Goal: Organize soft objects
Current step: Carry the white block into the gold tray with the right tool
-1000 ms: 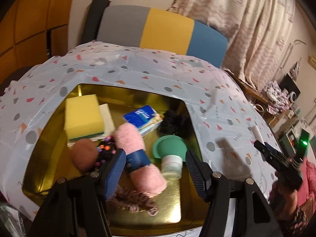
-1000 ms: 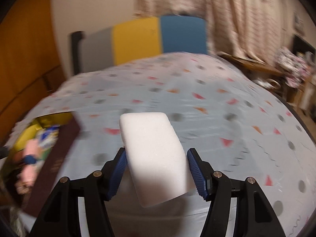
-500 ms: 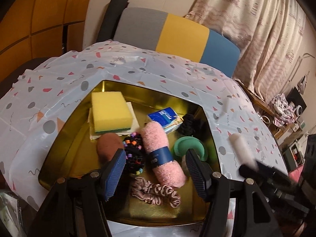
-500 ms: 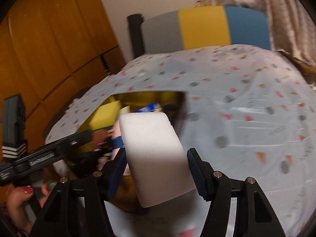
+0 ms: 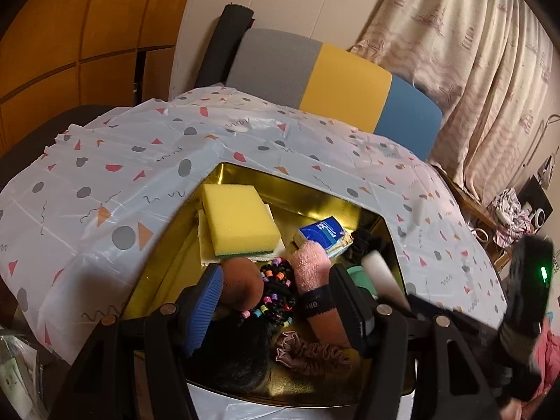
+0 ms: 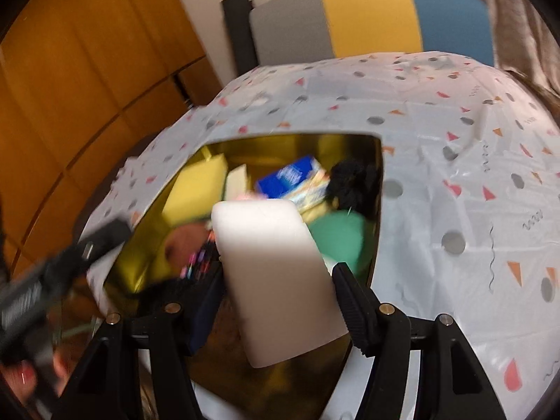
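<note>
**While sponge hangs over tray**

You hold the white sponge (image 6: pixel 276 280) pinched in the right gripper (image 6: pixel 280 297), above the gold tray (image 6: pixel 140 259), likely to drop it among the soft items. Your left gripper (image 5: pixel 276 301) hangs wide, empty, over the scrunchie (image 5: pixel 311 353), pink towel (image 5: pixel 311 273) and, farther back, the yellow sponge (image 5: pixel 238 224).

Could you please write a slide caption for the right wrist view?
Right gripper carries a white sponge above the gold tray of soft items.

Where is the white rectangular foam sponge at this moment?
In the right wrist view, the white rectangular foam sponge sits clamped in the right gripper, above the gold tray, near its green round lid.
</note>
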### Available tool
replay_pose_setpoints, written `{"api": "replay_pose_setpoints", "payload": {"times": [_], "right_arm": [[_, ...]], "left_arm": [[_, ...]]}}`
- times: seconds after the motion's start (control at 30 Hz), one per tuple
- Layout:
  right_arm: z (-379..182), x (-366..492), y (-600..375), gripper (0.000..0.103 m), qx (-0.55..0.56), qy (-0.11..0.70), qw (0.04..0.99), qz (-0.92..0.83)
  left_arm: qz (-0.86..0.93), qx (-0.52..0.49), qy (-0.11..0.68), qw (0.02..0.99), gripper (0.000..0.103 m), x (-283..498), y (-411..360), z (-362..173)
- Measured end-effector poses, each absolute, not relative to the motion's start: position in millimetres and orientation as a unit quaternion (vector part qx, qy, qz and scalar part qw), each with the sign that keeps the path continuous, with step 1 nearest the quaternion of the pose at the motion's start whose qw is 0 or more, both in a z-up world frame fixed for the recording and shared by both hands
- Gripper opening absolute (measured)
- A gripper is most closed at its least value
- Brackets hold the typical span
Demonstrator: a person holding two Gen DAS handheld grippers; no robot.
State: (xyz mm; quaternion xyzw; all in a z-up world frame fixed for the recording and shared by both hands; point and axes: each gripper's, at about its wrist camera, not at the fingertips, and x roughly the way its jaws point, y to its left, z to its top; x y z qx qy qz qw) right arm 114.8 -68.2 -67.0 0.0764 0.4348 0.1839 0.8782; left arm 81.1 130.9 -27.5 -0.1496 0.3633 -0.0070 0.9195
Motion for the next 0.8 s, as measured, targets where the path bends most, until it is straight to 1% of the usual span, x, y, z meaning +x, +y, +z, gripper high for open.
{"api": "replay_pose_setpoints", "payload": {"times": [0.23, 0.4, 0.43, 0.47, 0.5, 0.53, 0.7, 0.8], "right_arm": [[-67.1, 158.0, -45.9, 0.065, 0.03, 0.425, 0.896, 0.126], [-83.1, 172.6, -34.2, 0.07, 0.016, 0.458, 0.88, 0.124], [-80.8, 167.3, -35.6, 0.078, 0.02, 0.451, 0.883, 0.13], [-78.9, 162.9, -36.9, 0.089, 0.026, 0.445, 0.885, 0.134], [-75.5, 155.7, -42.0, 0.095, 0.04, 0.436, 0.889, 0.137], [-72.5, 148.0, -48.5, 0.097, 0.056, 0.425, 0.893, 0.137], [-69.7, 131.5, -66.8, 0.097, 0.106, 0.414, 0.892, 0.147], [-72.9, 133.1, -66.3, 0.097, 0.111, 0.413, 0.891, 0.151]], "left_arm": [[-0.004, -0.141, 0.361, 0.922, 0.064, 78.4, 125.7, -25.6], [0.013, -0.12, 0.36, 0.925, 0.064, 75.9, 119.5, -25.0], [0.021, -0.11, 0.358, 0.927, 0.064, 74.7, 117.4, -24.6], [0.027, -0.103, 0.358, 0.928, 0.064, 74.3, 116.6, -24.9], [0.031, -0.099, 0.359, 0.928, 0.064, 74.2, 116.0, -25.3], [0.035, -0.096, 0.361, 0.927, 0.064, 74.7, 115.8, -26.1], [0.061, -0.107, 0.378, 0.918, 0.064, 77.7, 120.3, -31.9], [0.078, -0.107, 0.378, 0.916, 0.064, 75.6, 122.6, -32.2]]}}
